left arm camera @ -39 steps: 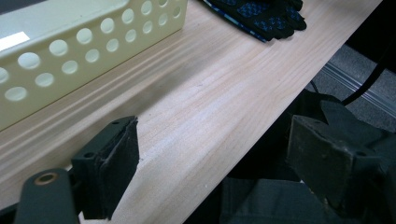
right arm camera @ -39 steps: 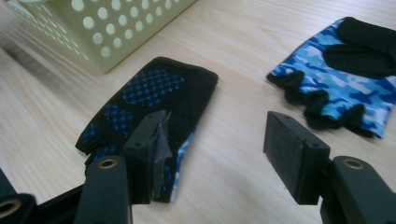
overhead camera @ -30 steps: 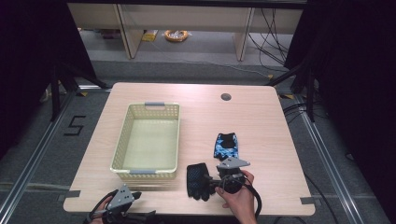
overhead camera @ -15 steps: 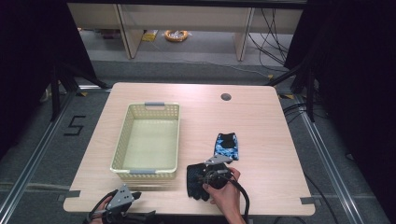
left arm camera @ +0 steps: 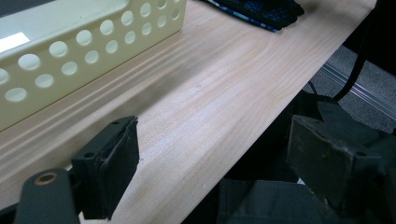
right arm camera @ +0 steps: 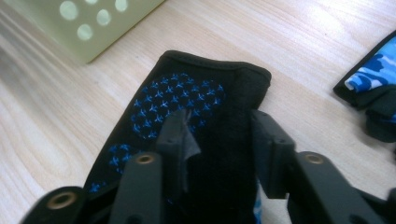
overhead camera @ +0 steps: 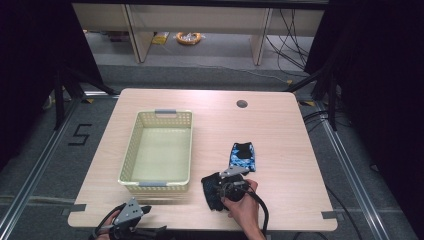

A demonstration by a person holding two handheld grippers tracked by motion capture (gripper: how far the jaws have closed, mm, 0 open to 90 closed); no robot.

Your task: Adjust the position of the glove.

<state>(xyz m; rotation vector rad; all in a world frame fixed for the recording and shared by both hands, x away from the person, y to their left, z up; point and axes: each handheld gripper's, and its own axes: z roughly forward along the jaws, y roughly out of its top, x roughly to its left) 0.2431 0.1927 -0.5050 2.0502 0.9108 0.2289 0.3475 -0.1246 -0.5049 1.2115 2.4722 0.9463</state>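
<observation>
Wood bench [overhead camera: 280, 130] sits under the high view, with a yellow basket [overhead camera: 159, 150] on its left part. Near the front edge lies a black glove [overhead camera: 210, 189], just beside a blue glove [overhead camera: 242, 156]. The right gripper [overhead camera: 226, 186] is down on the black glove. Compared with a second ago, it has slid left from beside the glove onto it. The left gripper [overhead camera: 131, 212] waits at the front edge.

Left gripper view: its fingers [left arm camera: 112, 163] stand wide apart over the bench edge, with nothing between them.

Right gripper view: the fingers [right arm camera: 175, 133] have just been closing, with a fold of black glove [right arm camera: 196, 98] between them. I cannot tell if they squeeze it yet. I think this is the grab step. Next, squeeze tight, lift, and carry it to the basket.
</observation>
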